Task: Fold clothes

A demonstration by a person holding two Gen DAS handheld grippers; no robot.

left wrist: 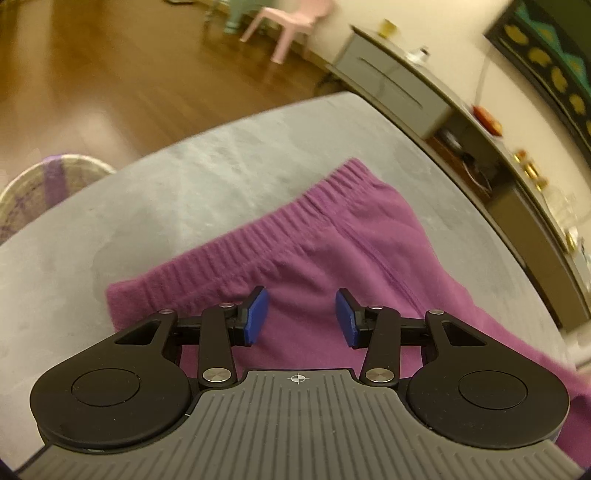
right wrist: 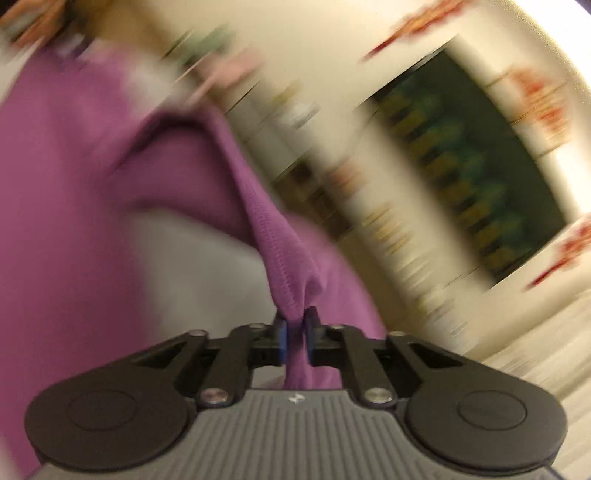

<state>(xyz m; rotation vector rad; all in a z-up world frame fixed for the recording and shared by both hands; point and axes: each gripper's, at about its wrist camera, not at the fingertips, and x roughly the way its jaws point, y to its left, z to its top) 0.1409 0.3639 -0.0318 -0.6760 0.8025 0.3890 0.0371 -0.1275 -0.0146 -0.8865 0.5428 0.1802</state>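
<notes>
A purple garment (left wrist: 314, 240) with a ribbed waistband lies on a grey padded surface (left wrist: 166, 192). My left gripper (left wrist: 301, 317) hovers just above the cloth below the waistband, open, with nothing between its blue pads. In the right wrist view the same purple garment (right wrist: 92, 166) is lifted into a hanging fold, and my right gripper (right wrist: 295, 338) is shut on a bunched hem of it. That view is heavily motion-blurred.
A woven basket (left wrist: 48, 188) sits off the surface's left edge. A long grey sideboard (left wrist: 461, 122) with small items runs along the wall at right. A pink plastic chair (left wrist: 284, 26) stands on the wooden floor beyond. A dark framed picture (right wrist: 469, 166) hangs on the wall.
</notes>
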